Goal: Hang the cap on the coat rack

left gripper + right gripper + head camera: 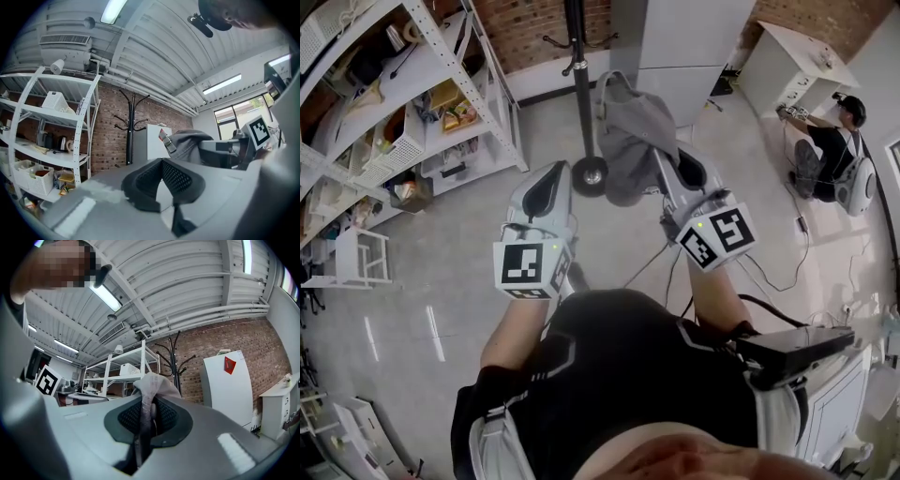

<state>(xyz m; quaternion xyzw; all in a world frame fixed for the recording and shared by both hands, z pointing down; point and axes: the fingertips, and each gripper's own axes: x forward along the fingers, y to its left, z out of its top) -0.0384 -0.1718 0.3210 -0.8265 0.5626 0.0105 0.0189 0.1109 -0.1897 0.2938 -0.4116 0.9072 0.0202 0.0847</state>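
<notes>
Right gripper view: right gripper has its black mesh-textured pads clamped on a fold of the soft grey fabric cap, and the cloth bunches up above them. Head view: the cap hangs crumpled and draped over that gripper's tip, close to the black metal coat rack, which has a thin round pole, a disc base on the floor and curved hooks up top. No part of the cap is on a hook.

Left gripper has the same black mesh pads. They meet at the tip with nothing between them. It is held level alongside the right one, with the cap off to its right.

Floor is pale, smooth and glossy with light streaks, and loose cables trail across it. White open-frame metal shelving with bins and clutter stands at left. A red brick wall is behind the rack, next to a tall white cabinet with a red sticker. The corrugated metal ceiling carries tube lights. Another person sits low at far right.
</notes>
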